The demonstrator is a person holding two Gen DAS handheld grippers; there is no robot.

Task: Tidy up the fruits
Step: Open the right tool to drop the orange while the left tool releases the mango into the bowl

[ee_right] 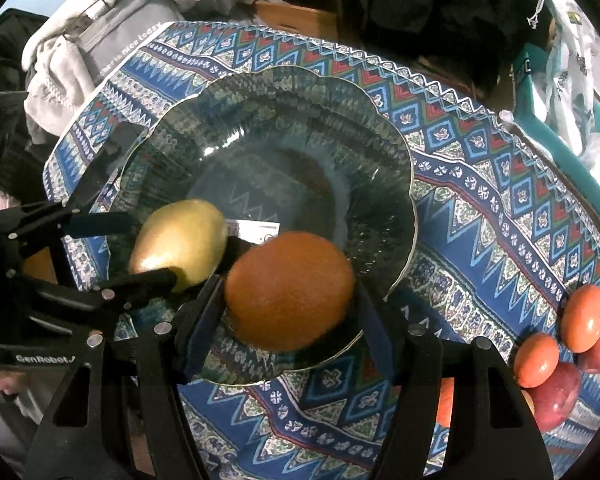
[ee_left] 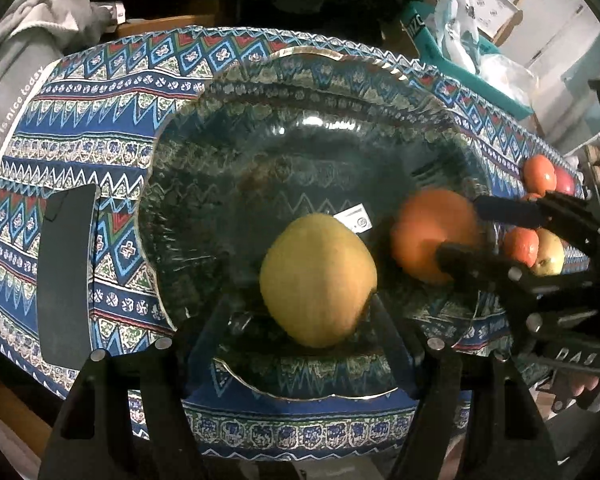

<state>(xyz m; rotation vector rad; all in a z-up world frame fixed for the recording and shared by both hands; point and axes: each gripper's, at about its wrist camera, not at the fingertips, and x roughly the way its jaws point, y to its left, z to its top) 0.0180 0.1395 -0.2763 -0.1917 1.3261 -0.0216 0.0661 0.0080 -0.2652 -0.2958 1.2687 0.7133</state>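
A clear glass bowl [ee_left: 308,50] [ee_right: 412,184] stands on the patterned blue cloth [ee_left: 100,92]. My left gripper [ee_left: 300,304] [ee_right: 154,248] is shut on a large yellow fruit [ee_left: 318,280] [ee_right: 180,244] and holds it over the bowl's near side. Beside it my right gripper [ee_right: 288,284] [ee_left: 458,228] is shut on an orange [ee_right: 290,290] [ee_left: 428,232], also over the bowl. The two fruits hang close together, almost touching. Loose on the cloth to the right lie small orange fruits [ee_right: 584,316] [ee_left: 540,176] and red apples [ee_right: 556,396].
A grey sweatshirt [ee_left: 28,60] [ee_right: 100,40] is heaped at the table's far left. On the cloth left of the bowl lies a flat black object [ee_left: 66,272]. A teal bag [ee_left: 460,60] with plastic wrapping sits at the far right. A white label [ee_left: 356,220] shows through the bowl's bottom.
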